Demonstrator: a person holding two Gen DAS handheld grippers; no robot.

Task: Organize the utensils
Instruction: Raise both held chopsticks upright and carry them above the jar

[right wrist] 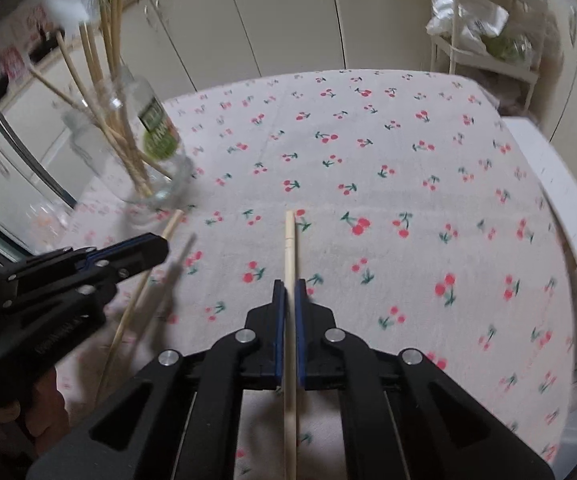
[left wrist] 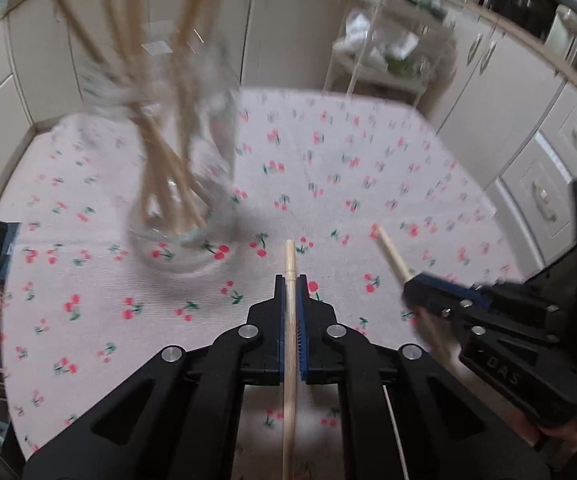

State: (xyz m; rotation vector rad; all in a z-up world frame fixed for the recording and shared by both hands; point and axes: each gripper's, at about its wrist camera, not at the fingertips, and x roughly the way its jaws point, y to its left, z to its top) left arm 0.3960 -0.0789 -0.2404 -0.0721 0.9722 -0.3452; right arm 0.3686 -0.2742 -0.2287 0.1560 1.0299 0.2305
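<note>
Nearest the lens in the left wrist view, the left gripper (left wrist: pixel 291 280) filled the lower centre of the frame, its two blue-lined jaws pinched on a wooden chopstick (left wrist: pixel 289 344) that ran straight up the middle, its tip poking a little past the fingertips. In the lower right of that frame the right gripper (left wrist: pixel 410 284) came in from the side, likewise clamped on a second chopstick (left wrist: pixel 392 252) whose end pointed toward the upper left.

The right wrist view showed the same pair from the other side: the right gripper (right wrist: pixel 289 284) at bottom centre, closed on its chopstick (right wrist: pixel 290 248), and the left gripper (right wrist: pixel 160 245) at the left edge with its own stick (right wrist: pixel 173 224) jutting toward the upper right and trailing down to the lower left.

Beyond the fingertips stood a clear glass jar (left wrist: pixel 180 216), left of centre in the left wrist view and blurred, holding a bundle of chopsticks (left wrist: pixel 168 128) that fanned out of its mouth toward the top of the frame. In the right wrist view the jar (right wrist: pixel 156 176) sat in the upper left and carried a green label (right wrist: pixel 156 132). It rested on a white tablecloth (left wrist: pixel 348 184) printed with red cherries. Cream cabinets (left wrist: pixel 500 92) and a white wire rack (right wrist: pixel 484 52) lined the top of the frames.
</note>
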